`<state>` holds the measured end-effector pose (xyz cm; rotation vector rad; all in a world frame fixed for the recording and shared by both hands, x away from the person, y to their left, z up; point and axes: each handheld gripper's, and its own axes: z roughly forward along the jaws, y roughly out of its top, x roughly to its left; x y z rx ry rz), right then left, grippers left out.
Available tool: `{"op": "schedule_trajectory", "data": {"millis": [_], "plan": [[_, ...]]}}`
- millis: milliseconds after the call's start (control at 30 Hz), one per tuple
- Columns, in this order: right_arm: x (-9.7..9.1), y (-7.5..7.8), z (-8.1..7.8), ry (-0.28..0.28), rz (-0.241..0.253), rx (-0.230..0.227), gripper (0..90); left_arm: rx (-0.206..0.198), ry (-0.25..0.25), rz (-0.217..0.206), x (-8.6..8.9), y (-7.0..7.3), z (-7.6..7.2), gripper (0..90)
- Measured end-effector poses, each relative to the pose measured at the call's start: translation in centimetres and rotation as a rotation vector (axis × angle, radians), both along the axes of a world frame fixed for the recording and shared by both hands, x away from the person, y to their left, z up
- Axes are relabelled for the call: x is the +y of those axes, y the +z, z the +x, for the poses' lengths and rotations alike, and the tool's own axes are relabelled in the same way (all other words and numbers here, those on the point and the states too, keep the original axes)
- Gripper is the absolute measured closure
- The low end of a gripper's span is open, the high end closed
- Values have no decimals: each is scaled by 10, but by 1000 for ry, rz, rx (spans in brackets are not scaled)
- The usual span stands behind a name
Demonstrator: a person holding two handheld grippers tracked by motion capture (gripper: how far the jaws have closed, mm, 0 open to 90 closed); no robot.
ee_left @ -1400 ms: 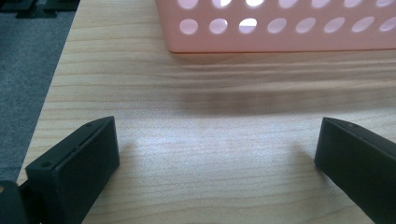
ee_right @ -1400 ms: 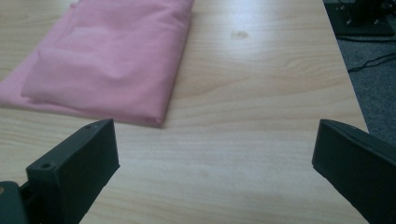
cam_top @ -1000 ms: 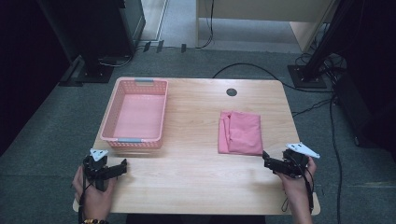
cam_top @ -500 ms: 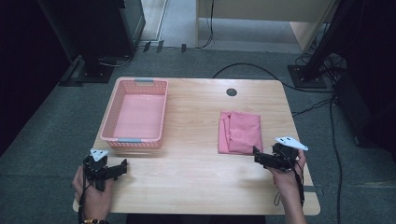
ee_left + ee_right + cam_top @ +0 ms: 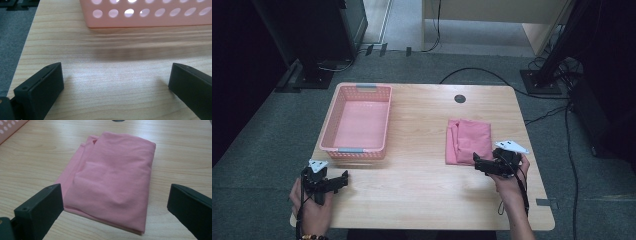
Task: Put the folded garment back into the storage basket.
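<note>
A folded pink cloth (image 5: 468, 141) (image 5: 112, 180) lies flat on the right half of the wooden table (image 5: 417, 170). My right gripper (image 5: 478, 166) (image 5: 115, 212) hovers at the cloth's near edge, open, with its jaws wide apart on either side of the cloth's near end. A pink perforated basket (image 5: 357, 122) (image 5: 150, 15) stands empty on the left half. My left gripper (image 5: 343, 179) (image 5: 116, 87) rests low over bare wood near the front left corner, open and empty, a little in front of the basket's near wall.
A dark round grommet (image 5: 460, 98) sits in the table near the back edge. Cables (image 5: 492, 75) run over the grey carpet behind the table, and dark equipment stands at the back left and right.
My right gripper has moved left and forward, from the table's right edge to the near edge of the pink cloth. The left gripper has stayed put.
</note>
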<state>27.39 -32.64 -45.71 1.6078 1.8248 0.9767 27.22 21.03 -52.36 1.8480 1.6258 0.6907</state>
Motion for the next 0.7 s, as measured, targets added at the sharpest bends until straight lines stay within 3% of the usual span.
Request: {"op": "schedule_trajectory", "data": {"millis": [700], "plan": [[35, -1, 22, 34, -29, 31, 0, -1, -1, 0, 0, 0, 0, 0]]}}
